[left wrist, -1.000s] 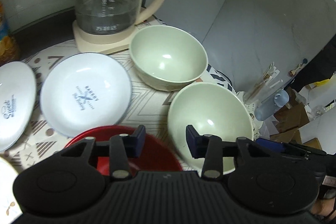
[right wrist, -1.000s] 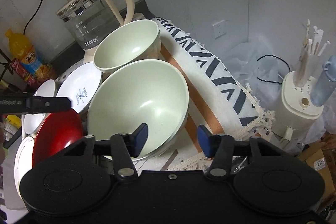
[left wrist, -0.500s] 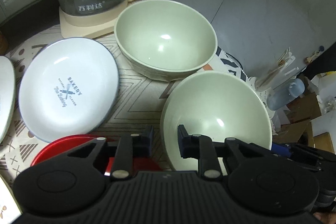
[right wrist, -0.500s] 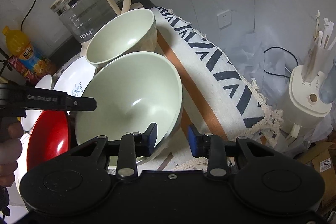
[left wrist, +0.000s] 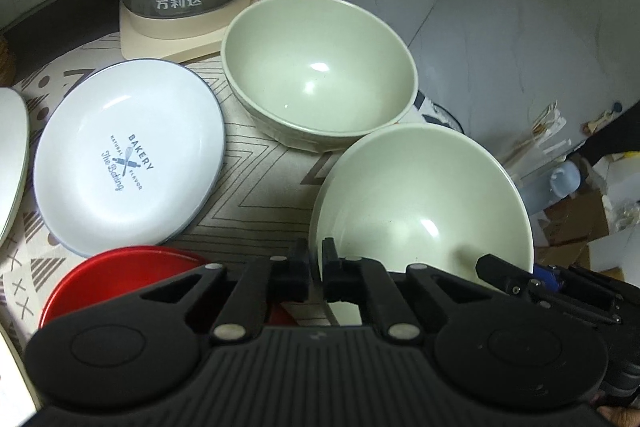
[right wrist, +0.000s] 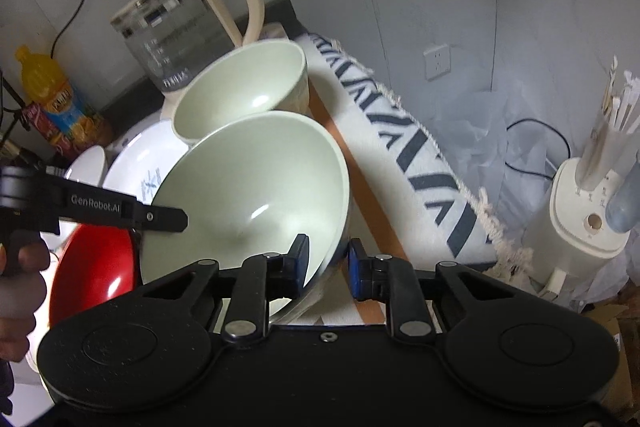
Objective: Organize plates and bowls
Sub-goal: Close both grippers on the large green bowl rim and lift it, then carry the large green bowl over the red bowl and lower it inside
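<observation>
The wide pale-green glazed bowl (left wrist: 424, 203) sits tilted on the patterned worktop (left wrist: 256, 183) beside a deeper pale-green bowl (left wrist: 320, 75); left hand-held gripper (left wrist: 316, 267) and right hand-held gripper (right wrist: 326, 263) each pinch its rim.

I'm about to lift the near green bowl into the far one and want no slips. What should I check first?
1. Left gripper shut on the near bowl rim: ok.
2. Right gripper straddles the rim; firm clamp: cannot tell.
3. Far bowl upright and empty: ok.
4. Near bowl level: not ok, it tilts.
5. Red dish clear of the near bowl: cannot tell.
</observation>
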Available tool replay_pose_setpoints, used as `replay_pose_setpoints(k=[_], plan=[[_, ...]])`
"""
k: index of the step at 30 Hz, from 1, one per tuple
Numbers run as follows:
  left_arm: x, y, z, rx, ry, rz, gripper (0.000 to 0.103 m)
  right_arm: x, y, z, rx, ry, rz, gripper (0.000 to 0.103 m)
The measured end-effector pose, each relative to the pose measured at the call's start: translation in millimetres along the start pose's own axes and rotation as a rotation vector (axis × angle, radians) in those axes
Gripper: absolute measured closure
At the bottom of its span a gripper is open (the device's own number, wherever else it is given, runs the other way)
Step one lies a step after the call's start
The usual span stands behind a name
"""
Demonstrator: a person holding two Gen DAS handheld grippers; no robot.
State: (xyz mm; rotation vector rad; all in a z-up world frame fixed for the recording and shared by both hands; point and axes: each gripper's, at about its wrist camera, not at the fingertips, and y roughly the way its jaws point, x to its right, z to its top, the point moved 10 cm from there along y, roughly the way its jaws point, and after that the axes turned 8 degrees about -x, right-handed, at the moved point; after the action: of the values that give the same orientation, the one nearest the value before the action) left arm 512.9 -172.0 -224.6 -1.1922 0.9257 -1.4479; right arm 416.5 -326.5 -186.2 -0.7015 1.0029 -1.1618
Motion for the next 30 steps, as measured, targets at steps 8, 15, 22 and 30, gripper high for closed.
replay_pose_setpoints(k=[8, 15, 22, 30], plan=[[0, -31, -3, 0.058, -0.053, -0.015, 0.099, -11, -28, 20, 0.048, -0.003, 0.054, 0.082], [-12, -65, -6, 0.119, -0.121, -0.026, 0.099, -36, -44, 34, 0.085, -0.057, 0.101, 0.082], [-31, -94, -15, 0.16, -0.175, -0.007, 0.099, -62, -51, 36, 0.091, -0.124, 0.153, 0.082], [-60, -116, -39, 0.201, -0.241, 0.031, 0.099, -99, -48, 27, 0.062, -0.222, 0.201, 0.082]])
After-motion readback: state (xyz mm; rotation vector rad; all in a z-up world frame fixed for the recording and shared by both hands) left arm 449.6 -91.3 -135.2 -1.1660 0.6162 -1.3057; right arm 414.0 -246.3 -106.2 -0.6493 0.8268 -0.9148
